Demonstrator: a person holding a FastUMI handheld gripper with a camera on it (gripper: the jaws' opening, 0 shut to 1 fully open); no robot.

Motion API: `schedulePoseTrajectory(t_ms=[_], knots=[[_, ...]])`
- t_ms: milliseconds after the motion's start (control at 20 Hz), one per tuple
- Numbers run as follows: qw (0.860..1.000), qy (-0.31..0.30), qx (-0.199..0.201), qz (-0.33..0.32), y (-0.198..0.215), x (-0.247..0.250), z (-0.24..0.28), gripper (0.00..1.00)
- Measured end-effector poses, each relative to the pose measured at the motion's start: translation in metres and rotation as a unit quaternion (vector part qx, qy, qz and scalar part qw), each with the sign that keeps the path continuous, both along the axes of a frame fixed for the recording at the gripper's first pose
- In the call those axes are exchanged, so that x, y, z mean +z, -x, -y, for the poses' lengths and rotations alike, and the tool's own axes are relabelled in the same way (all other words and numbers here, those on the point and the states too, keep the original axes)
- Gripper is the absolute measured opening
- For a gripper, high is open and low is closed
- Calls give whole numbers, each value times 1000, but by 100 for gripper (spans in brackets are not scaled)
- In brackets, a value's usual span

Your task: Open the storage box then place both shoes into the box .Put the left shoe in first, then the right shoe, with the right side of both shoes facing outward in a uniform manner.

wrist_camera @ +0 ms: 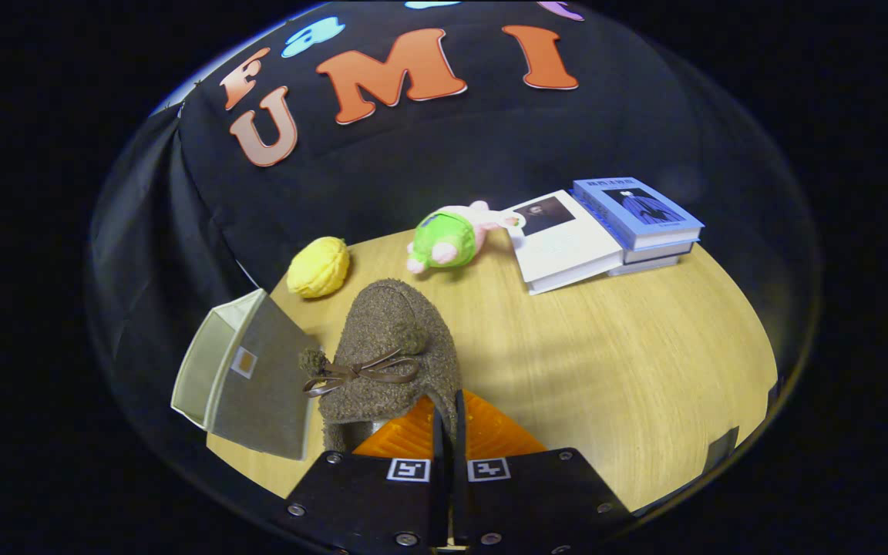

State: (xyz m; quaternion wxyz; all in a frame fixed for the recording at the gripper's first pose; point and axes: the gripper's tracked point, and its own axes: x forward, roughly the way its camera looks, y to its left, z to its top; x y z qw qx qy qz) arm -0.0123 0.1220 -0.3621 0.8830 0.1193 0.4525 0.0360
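A brown fuzzy shoe (386, 347) with a thin brown bow sits right ahead of my fingers, toe pointing away from me. My gripper (448, 405) is shut on the shoe's rear edge, with both fingers pressed close together on the fabric. Just left of the shoe, touching or nearly touching it, is the beige storage box (259, 378). Its grey panel with a small label faces me, and its open pale inside (201, 362) faces left. I cannot tell whether the shoe rests on the wooden table (606, 347) or hangs just above it.
A yellow plush (319, 267) lies beyond the box. A green and pink plush toy (448, 237) lies beyond the shoe. To the right of the toy are a white book (567, 243) and a stack of blue books (637, 216).
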Motion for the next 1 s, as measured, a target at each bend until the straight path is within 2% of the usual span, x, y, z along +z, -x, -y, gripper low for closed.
schedulePoseTrajectory(t_ms=[350, 550, 800, 1000], knots=[[996, -49, 69, 22, -33, 57, -138, 3], [993, -61, 93, 25, -53, 65, -201, 3], [990, -75, 119, 14, -55, 68, -264, 3], [989, -74, 128, -1, -58, 55, -284, 4]])
